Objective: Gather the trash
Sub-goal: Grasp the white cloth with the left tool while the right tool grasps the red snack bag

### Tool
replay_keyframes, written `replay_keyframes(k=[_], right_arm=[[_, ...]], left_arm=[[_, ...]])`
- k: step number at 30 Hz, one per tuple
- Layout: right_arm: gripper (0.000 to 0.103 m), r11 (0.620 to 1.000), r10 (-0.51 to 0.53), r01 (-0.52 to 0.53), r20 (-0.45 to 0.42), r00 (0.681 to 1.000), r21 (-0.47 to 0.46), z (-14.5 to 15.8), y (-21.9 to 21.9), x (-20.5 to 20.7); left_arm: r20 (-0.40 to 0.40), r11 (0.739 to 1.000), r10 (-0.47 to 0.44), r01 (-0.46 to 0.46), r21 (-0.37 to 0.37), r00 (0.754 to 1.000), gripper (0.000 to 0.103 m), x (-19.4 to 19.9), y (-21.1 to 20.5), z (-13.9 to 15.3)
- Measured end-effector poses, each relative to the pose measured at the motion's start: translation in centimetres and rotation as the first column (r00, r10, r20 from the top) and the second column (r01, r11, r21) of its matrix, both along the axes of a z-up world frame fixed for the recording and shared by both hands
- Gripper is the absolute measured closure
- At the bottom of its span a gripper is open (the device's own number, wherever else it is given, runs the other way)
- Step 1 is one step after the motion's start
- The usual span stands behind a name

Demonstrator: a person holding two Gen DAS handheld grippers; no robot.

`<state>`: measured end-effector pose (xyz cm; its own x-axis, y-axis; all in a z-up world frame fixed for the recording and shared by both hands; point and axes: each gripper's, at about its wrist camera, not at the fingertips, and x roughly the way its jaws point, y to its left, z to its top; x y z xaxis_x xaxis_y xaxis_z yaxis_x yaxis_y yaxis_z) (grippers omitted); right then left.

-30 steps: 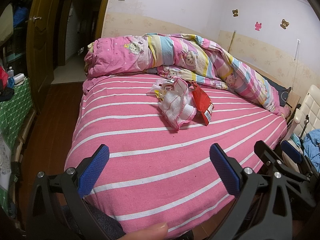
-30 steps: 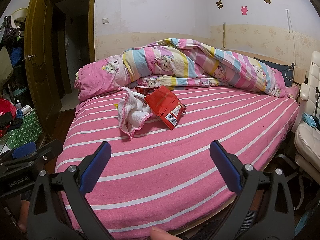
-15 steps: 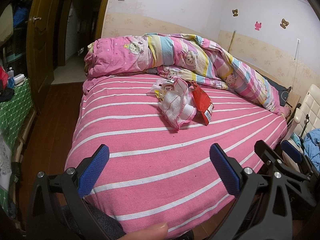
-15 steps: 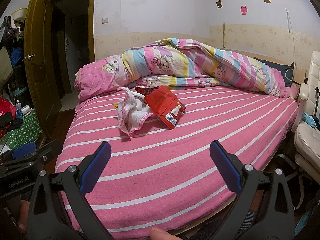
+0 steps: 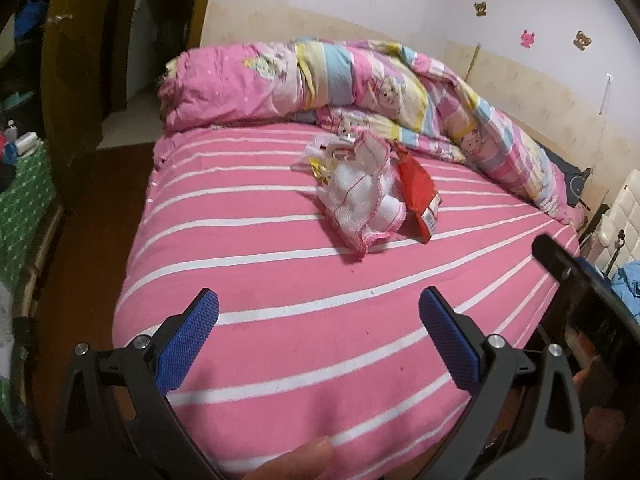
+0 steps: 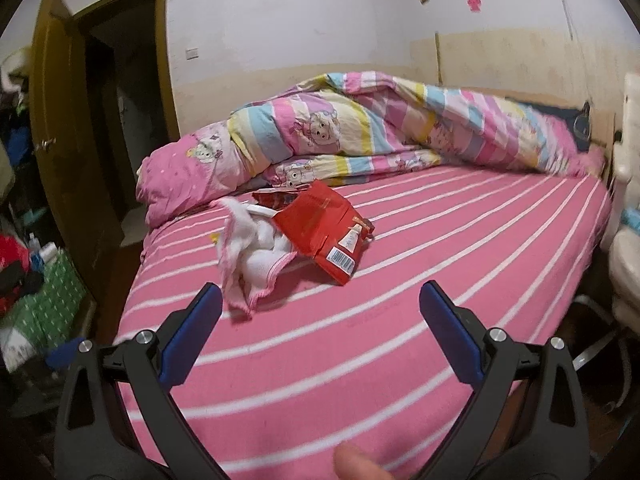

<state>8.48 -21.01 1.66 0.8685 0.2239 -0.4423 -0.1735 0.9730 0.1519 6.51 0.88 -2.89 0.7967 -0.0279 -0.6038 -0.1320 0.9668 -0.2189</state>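
A: Start nearest the lens. What are the tools doing?

B: In the left wrist view the left gripper [image 5: 319, 312] hangs over the near end of the bed [image 5: 320, 360], its blue-padded jaws spread wide with nothing between them. A fingertip [image 5: 296, 460] shows at 6 o'clock, at the bottom edge. The right gripper [image 6: 320, 306], in the right wrist view, is likewise released and empty, level over the striped sheet, with a fingertip [image 6: 360, 462] at 6 o'clock there too.

A: Anything between the two?

B: At 4 o'clock in the left view a dark, blurred part of the other tool crosses the frame; I cannot make out more.

A: Where is the trash?

B: Further up the sheet, toward 12 o'clock from the left gripper and 11 o'clock from the right one. A red snack bag [image 6: 324, 236] lies torn open, touching a white cloth with pink trim [image 6: 256, 256]. A crumpled clear wrapper with yellow print [image 5: 320, 160] sits just behind the cloth.

A: Any writing?

B: The bag has a barcode on a white panel at its near corner. The other print is too small and blurred to read.

A: And beyond?

B: A cartoon-patterned quilt [image 6: 360, 132] is bunched along the far side, at 12 to 2 o'clock. Bear stickers [image 5: 582, 40] dot the wall at 1 o'clock, and an open wooden door [image 6: 60, 128] stands at 9 to 10 o'clock.
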Motion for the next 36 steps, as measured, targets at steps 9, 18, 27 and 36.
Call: replay_keyframes(k=[9, 18, 27, 36], right_arm=[[0.005, 0.999, 0.018, -0.014, -0.09, 0.996, 0.04, -1.4, -1.2, 8.0], [0.005, 0.972, 0.084, -0.112, -0.143, 0.986, -0.204, -4.6, 1.2, 15.0], [0.011, 0.903, 0.152, -0.214, -0.19, 0.97, -0.372, -8.0, 3.6, 18.8], [0.038, 0.852, 0.158, -0.254, -0.238, 0.958, -0.459, -11.2, 6.2, 22.0]], left_arm=[[0.004, 0.999, -0.054, 0.054, -0.002, 0.999, 0.006, 5.9, -1.0, -1.0], [0.001, 0.994, -0.102, 0.102, -0.037, 0.995, 0.007, 11.3, -2.2, -1.6], [-0.084, 0.991, -0.097, 0.089, -0.097, 0.992, 0.015, 16.4, -2.1, -3.1], [-0.182, 0.988, -0.075, 0.049, -0.145, 0.98, 0.03, 19.8, -2.1, -5.0]])
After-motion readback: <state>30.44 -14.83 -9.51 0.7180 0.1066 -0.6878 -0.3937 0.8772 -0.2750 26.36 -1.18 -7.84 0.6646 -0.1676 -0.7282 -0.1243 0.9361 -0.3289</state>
